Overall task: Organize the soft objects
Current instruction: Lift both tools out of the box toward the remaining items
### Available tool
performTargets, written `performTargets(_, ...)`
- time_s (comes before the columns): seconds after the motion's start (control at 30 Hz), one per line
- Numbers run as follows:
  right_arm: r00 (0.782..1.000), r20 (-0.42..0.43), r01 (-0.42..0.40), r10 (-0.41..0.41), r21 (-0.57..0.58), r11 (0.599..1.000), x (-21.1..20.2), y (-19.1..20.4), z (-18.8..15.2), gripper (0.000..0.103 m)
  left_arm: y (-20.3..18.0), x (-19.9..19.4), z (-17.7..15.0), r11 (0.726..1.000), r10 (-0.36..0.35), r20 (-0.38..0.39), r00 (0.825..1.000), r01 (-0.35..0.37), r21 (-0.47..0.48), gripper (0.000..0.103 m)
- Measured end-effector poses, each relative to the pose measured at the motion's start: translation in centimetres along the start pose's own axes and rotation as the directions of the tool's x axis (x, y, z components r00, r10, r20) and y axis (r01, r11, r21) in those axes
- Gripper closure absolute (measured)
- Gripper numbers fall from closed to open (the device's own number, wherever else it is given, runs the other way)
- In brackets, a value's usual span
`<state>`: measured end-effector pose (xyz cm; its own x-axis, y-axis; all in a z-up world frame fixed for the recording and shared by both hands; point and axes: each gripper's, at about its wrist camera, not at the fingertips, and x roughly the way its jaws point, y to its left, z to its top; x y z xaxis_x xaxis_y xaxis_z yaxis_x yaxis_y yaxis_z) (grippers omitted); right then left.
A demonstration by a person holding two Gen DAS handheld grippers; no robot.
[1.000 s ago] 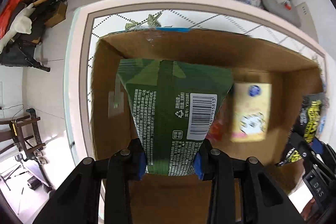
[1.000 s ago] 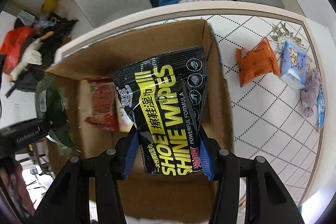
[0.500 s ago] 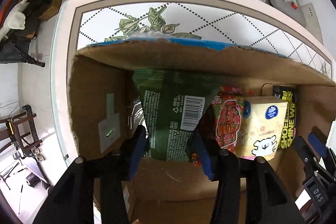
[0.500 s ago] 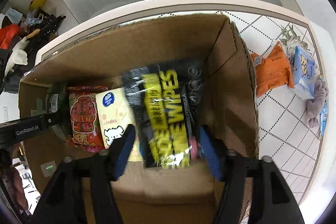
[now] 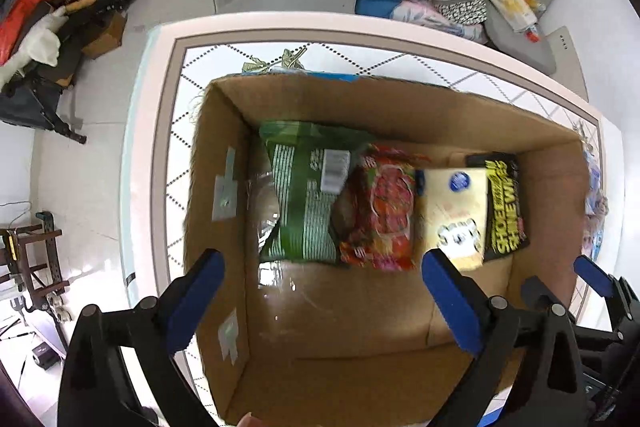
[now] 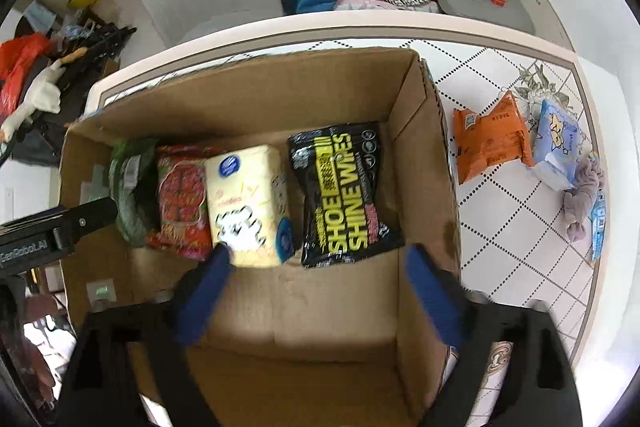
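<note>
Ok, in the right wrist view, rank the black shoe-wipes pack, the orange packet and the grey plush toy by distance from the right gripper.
From the open right gripper:
1. Black shoe-wipes pack, directly ahead inside the cardboard box.
2. Orange packet, outside the box on the tiled table, to the right.
3. Grey plush toy, farthest right near the table's edge.

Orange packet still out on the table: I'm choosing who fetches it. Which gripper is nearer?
Right. The right gripper hangs over the box end beside the orange packet; the left gripper is over the far end.
</note>
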<state>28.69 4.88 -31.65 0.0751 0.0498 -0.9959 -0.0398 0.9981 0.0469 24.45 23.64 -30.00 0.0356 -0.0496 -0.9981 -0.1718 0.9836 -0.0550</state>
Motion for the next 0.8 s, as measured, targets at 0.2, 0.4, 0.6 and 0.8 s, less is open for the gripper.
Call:
performTargets(0.2,1.0,0.015,-0.004,0.005,-0.023,1.0,-1.7,0.3,-2.6,0.0,-0.5,-2.8,-3.5,1.0,-0.027,0.06,0.998,0.027,-0.006,0.002)
performTargets(0.4,0.997,0.073,-0.006,0.007,-0.021,1.0,-5.2,-0.5,-5.6,0.0,-0.7,-5.9,-7.4,1.0,-0.019,0.123,0.992,0.022,-0.02,0.002)
performTargets(0.6,0.992,0.115,-0.04,0.041,-0.013,0.999,-9.6,-1.3,-8.9,0.0,-1.0,-9.3,-10.5,0.999,-0.035,0.192,0.981,0.042,-0.033,0.002)
performTargets(0.8,0.98,0.191,-0.048,0.052,-0.03,0.998,-15.6,-1.9,-12.3,0.0,-1.7,-13.3,-13.3,0.999,-0.043,0.245,0.968,0.05,-0.021,0.002)
